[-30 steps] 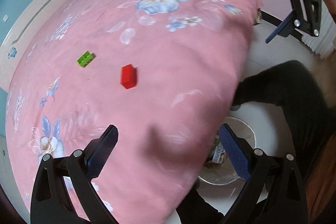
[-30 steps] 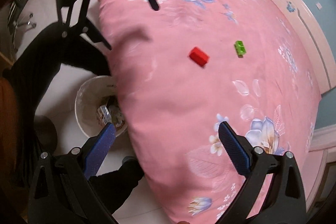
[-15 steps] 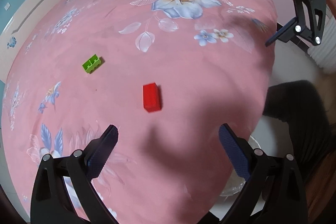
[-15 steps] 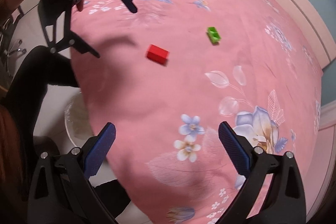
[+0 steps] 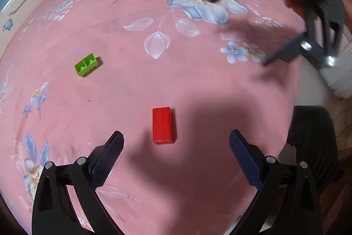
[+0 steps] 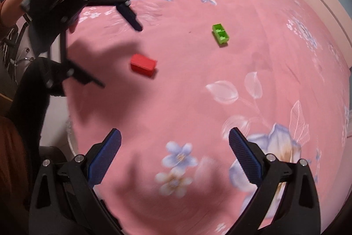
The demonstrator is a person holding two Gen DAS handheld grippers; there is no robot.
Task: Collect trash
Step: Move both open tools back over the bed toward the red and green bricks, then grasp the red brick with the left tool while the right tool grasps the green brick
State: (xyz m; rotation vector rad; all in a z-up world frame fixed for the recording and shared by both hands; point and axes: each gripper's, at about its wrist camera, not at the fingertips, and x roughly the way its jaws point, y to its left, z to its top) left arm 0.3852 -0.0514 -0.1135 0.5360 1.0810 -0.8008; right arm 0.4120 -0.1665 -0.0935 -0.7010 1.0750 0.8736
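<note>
- The red block (image 5: pixel 162 126) is lying flat on the pink bedspread (image 5: pixel 198 85), just ahead of the left gripper (image 5: pixel 175 142) and roughly centred between its fingers; its long axis is running along the approach line, so the jaws are spanning its short width
- Left jaws are gaping wide, holding nothing; the right gripper (image 6: pixel 175 142), likewise wide open and empty, is hovering well apart from the block
- The green block (image 5: pixel 87 65) is sitting farther off

Red rectangular block (image 5: pixel 162 125) lying flat on pink floral bedspread (image 5: pixel 132 36), well apart from green toy brick (image 5: pixel 86 64) lying hollow side up.
</note>
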